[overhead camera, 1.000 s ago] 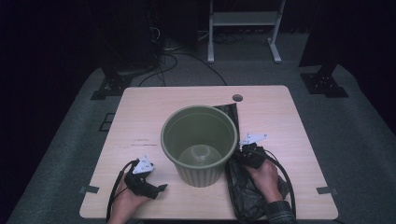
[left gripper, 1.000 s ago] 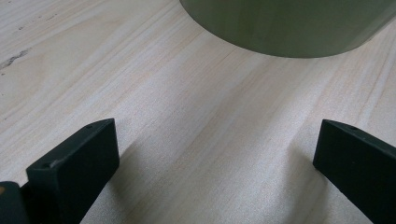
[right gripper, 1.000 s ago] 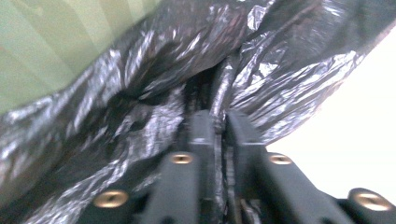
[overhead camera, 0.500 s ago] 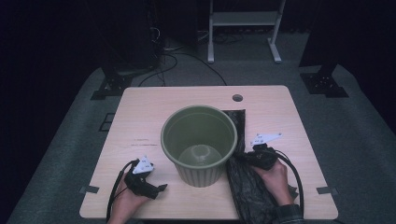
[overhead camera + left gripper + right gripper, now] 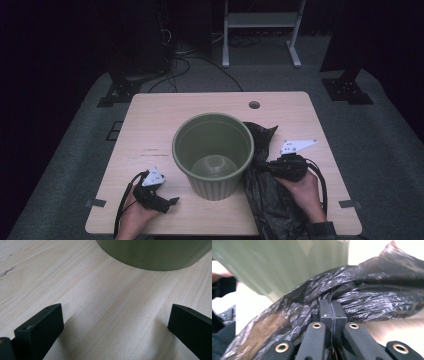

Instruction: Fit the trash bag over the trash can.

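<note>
Since the earlier frames the right gripper (image 5: 270,166) has lifted off the table and shifted toward 3 o'clock of the bin, and the black bag (image 5: 272,200) has come up with it: its top edge, flat along the bin's side before, is now bunched and raised. The left gripper (image 5: 167,202) has not moved.

Right gripper: jaws clamped together on a fold of the bag, seen close in the right gripper view (image 5: 332,307), where the pads meet with crinkled plastic (image 5: 374,295) pinched between them. The person's right hand (image 5: 300,192) holds it at about 4 o'clock of the bin.

Bag: at 3 to 5 o'clock of the bin, touching its wall, and running down to the near table edge. Its upper part pokes up beside the rim, with a peak at about 2 o'clock.

Green bin (image 5: 213,152): upright at table centre, open top. Its side wall also appears in the right gripper view (image 5: 287,262), and its base in the left gripper view (image 5: 155,255).

Left gripper: rests on the wooden table (image 5: 150,120) at about 7 o'clock of the bin, near it but not touching. Its jaws are spread wide with bare tabletop (image 5: 112,315) between them, grasping nothing.
</note>
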Demonstrator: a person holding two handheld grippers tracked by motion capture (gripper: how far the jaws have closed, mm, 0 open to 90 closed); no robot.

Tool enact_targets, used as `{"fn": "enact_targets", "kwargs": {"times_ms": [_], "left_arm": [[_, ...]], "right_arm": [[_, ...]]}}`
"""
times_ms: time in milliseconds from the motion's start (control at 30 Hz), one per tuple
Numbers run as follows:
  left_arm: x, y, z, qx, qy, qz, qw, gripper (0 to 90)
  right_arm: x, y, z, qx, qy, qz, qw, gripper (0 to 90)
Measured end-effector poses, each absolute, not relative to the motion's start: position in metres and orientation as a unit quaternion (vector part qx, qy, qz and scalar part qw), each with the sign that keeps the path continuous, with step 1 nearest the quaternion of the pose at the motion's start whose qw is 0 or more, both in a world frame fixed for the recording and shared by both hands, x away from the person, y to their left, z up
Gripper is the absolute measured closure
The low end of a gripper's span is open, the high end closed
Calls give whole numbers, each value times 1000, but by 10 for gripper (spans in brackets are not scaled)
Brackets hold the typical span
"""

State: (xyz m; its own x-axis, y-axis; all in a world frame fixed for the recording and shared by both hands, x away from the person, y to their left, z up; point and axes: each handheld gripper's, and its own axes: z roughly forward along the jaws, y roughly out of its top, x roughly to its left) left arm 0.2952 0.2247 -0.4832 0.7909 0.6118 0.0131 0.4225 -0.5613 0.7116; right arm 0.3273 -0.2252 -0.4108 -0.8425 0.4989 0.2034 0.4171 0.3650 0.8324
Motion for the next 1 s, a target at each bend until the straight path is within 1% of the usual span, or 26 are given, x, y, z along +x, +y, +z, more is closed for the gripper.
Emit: {"fn": "enact_targets", "kwargs": {"times_ms": [233,533,733,1000], "left_arm": [[295,225,-483,874,296,130,363,0],[295,225,-483,873,297,130,364,0],[295,225,-483,874,296,130,362,0],[295,225,-483,874,296,130,363,0]], "right_arm": [[319,-226,-385,247,817,520,40,895],[310,-226,-361,215,817,532,45,895],[304,-233,-351,199,814,544,34,894],[295,-231,-326,150,807,571,16,894]]}}
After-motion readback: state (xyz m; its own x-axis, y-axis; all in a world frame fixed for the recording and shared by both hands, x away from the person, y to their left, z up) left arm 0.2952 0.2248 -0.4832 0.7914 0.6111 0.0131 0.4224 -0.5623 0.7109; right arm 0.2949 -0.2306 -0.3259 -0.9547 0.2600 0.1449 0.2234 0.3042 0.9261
